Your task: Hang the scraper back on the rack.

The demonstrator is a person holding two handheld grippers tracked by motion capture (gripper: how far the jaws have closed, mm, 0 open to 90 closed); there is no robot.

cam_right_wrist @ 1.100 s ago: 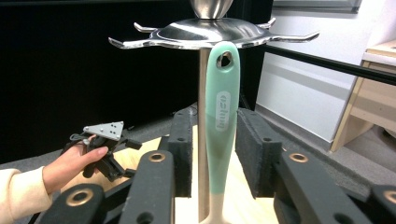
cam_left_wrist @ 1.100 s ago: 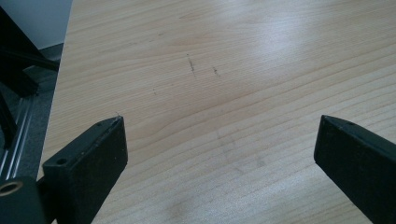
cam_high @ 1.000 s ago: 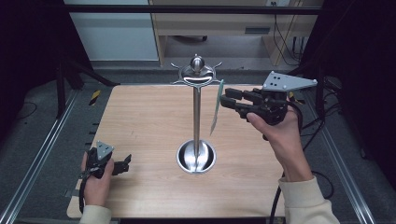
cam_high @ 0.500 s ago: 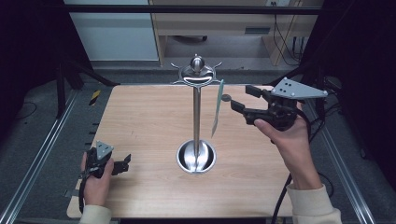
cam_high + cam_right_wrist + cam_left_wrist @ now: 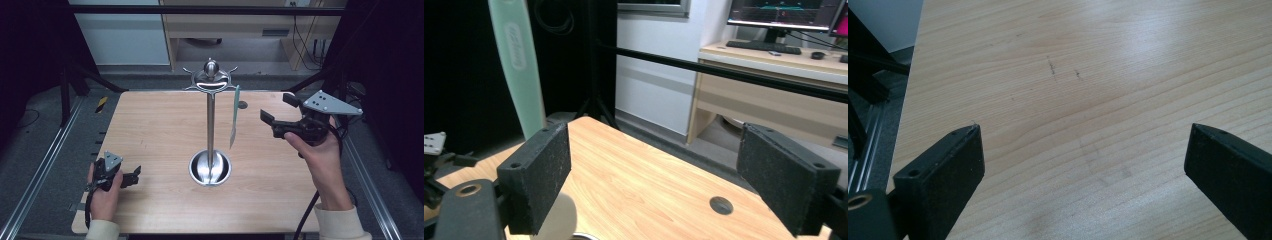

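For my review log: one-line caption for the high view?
Open right gripper beside pale green utensil hanging from metal stand.

Right gripper view: pale green strip [image 5: 516, 60] cut off by top edge of frame; lower end hidden behind the near-left jaw. Lettering on strip blurred, not legible. Stand base [image 5: 583, 236] cut off at bottom edge, only a sliver of rim visible. Monitor [image 5: 785, 12], upper right, cropped by top edge; screen content too small to read.

Left gripper view: both jaws cut off by bottom edge; right jaw also by right edge. Faint marks on table [image 5: 1063, 70], upper centre, too small to identify.

High view: person's forearms cut off at bottom edge.
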